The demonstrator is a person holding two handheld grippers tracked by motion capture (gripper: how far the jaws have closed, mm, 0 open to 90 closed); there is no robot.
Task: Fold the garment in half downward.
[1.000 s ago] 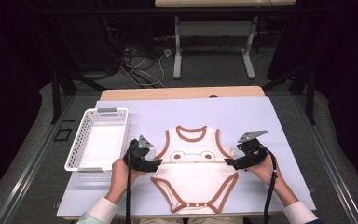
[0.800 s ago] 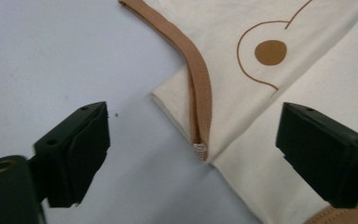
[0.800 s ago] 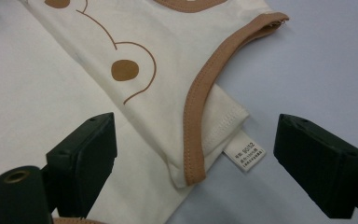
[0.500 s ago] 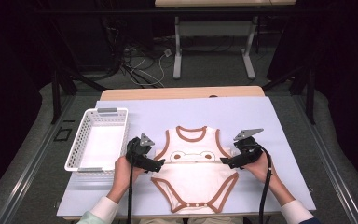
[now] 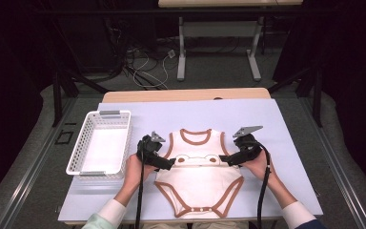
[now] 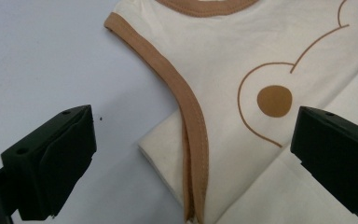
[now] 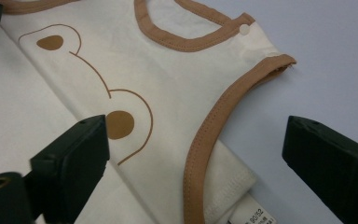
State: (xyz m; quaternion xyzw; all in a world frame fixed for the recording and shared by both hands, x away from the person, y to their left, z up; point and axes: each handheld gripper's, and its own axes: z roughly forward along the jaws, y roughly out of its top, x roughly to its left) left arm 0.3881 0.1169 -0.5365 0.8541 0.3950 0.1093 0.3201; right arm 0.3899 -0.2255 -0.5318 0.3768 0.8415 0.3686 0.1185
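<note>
A cream baby bodysuit (image 5: 198, 183) with brown trim and a bear face print lies flat on the pale blue table (image 5: 286, 143), neck away from the person. My left gripper (image 5: 170, 163) is at its left armhole and my right gripper (image 5: 223, 159) at its right armhole, both pointing inward. In the left gripper view my left gripper (image 6: 193, 163) is open, its jaws straddling the brown armhole trim (image 6: 191, 112) and a folded cream edge beneath it. My right gripper (image 7: 200, 163) is open too, its jaws either side of the other armhole trim (image 7: 205, 140). Neither holds cloth.
A white mesh basket (image 5: 82, 143) stands left of the bodysuit, close to my left hand. A size label (image 7: 254, 218) sticks out under the right armhole. A bare wooden strip (image 5: 186, 95) runs along the table's far edge.
Both grippers have closed in on the bodysuit's sides; the right one has moved more, shifting left until its tips sit over the armhole.
</note>
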